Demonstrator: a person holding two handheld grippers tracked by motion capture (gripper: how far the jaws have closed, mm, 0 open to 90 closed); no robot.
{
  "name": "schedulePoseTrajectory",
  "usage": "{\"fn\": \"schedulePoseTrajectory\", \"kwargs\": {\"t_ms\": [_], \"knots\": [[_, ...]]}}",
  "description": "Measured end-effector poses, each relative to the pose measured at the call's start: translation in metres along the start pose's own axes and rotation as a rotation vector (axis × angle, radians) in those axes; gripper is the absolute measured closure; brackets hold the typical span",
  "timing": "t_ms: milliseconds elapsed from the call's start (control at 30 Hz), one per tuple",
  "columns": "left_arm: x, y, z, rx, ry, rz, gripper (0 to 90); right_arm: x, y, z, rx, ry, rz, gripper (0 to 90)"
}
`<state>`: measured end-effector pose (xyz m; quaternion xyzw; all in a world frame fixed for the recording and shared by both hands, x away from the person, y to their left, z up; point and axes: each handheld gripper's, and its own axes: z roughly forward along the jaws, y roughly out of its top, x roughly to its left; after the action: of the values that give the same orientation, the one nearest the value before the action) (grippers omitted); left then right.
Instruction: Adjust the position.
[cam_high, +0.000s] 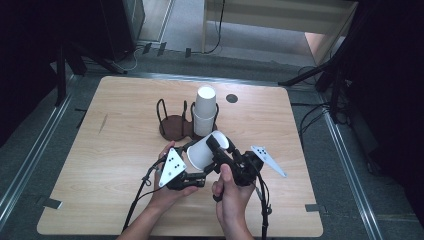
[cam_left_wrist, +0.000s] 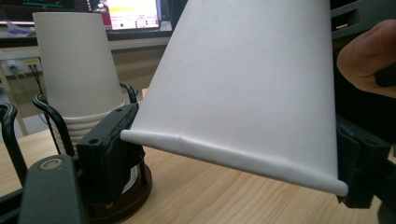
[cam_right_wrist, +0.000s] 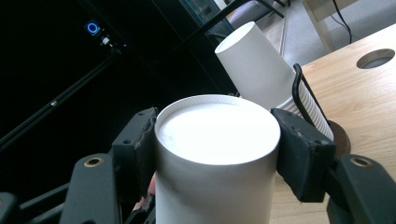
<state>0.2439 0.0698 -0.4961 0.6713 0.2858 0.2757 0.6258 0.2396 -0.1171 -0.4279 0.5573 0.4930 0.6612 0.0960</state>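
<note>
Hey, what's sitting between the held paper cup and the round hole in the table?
The stack of cups in its wire holder, seen in the high view.

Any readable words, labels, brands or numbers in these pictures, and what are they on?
None can be read.
Paper cup and stacked cups: plain white, no print.
Screen in the left gripper view: bright, its text too blurred to read.
Grey plates: black dots, no writing.
</note>
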Motion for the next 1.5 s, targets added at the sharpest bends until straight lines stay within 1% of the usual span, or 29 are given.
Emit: {"fn": "schedulePoseTrajectory", "kwargs": {"t_ms": [267,533,567,633,933,1000,1200,1300,1433,1500], "knots": [[-0.0011,-0.0018,-0.0020,-0.009,0.002,0.013,23.9,-0.0019,0.0012,-0.0002,0.003,0.005,0.006,34.2],[-0.0009,-0.0031,-0.0027,0.000,-0.011,0.021,30.7,-0.0037,0.0026,0.0003,0.006,0.014,-0.016,33.2],[-0.0010,-0.0034,-0.0028,-0.002,-0.013,0.022,31.5,-0.0035,0.0034,0.0004,0.007,0.011,-0.030,33.0],[-0.0013,-0.0035,-0.0026,-0.003,-0.012,0.026,32.0,-0.0039,0.0042,0.0003,0.011,0.012,-0.037,33.0],[-0.0009,-0.0041,-0.0024,-0.002,-0.015,0.036,35.0,-0.0056,0.0065,0.0010,0.021,0.019,-0.036,32.4],[-0.0011,-0.0040,-0.0025,-0.002,-0.014,0.037,35.7,-0.0068,0.0069,0.0011,0.021,0.028,-0.044,31.9],[-0.0011,-0.0035,-0.0030,-0.005,-0.016,0.032,37.3,-0.0071,0.0060,0.0025,0.033,0.040,-0.049,26.9],[-0.0007,-0.0037,-0.0031,-0.006,-0.016,0.027,37.0,-0.0078,0.0054,0.0034,0.039,0.045,-0.061,24.1],[-0.0002,-0.0043,-0.0029,-0.005,-0.015,0.025,36.4,-0.0078,0.0068,0.0027,0.030,0.058,-0.067,21.0],[0.0004,-0.0047,-0.0030,-0.003,-0.014,0.026,36.4,-0.0071,0.0081,0.0017,0.023,0.065,-0.081,20.0]]}}
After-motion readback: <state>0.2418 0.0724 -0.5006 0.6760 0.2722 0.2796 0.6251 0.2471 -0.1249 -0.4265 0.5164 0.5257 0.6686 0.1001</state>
